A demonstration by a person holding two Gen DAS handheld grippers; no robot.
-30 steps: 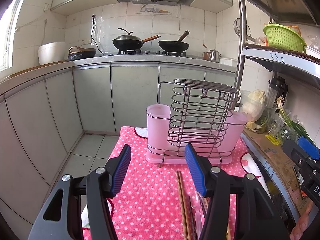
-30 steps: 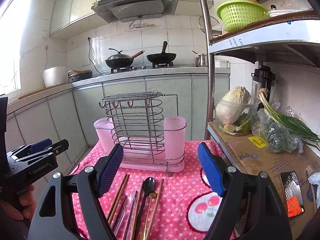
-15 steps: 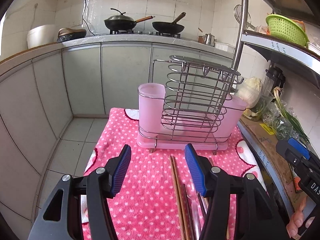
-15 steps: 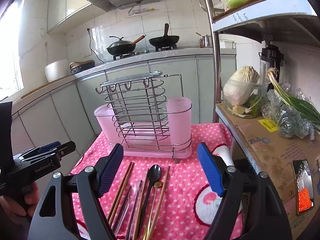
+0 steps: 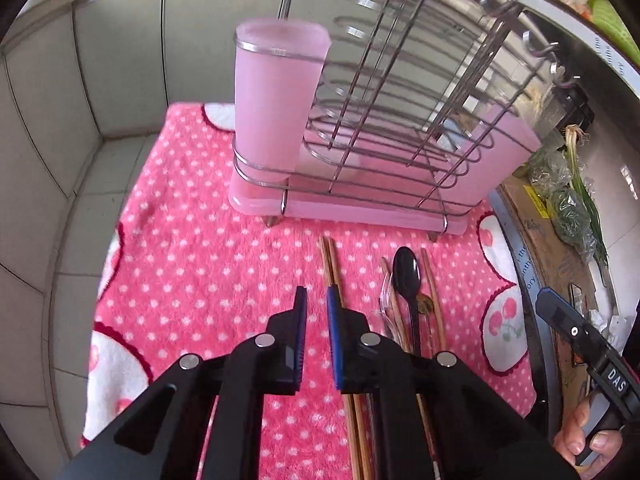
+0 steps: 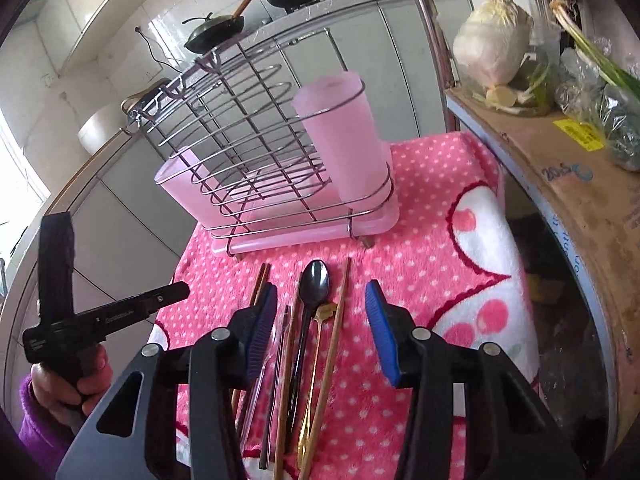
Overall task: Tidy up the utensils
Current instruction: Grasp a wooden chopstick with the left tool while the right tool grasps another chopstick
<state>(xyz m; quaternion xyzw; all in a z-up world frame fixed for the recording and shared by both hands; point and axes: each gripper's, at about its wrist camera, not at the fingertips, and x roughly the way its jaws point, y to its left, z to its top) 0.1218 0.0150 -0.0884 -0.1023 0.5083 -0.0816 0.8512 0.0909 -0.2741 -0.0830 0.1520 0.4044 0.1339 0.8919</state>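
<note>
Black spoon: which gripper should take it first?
Right, probably. The right gripper is open with the black spoon lying between its fingers. The left gripper is nearly closed, off beside the chopsticks.

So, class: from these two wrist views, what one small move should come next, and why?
Probably lower the right gripper onto the black spoon: its fingers stand open, straddling the spoon and chopsticks on the pink cloth, nothing is held, and both pink cups look empty.
</note>
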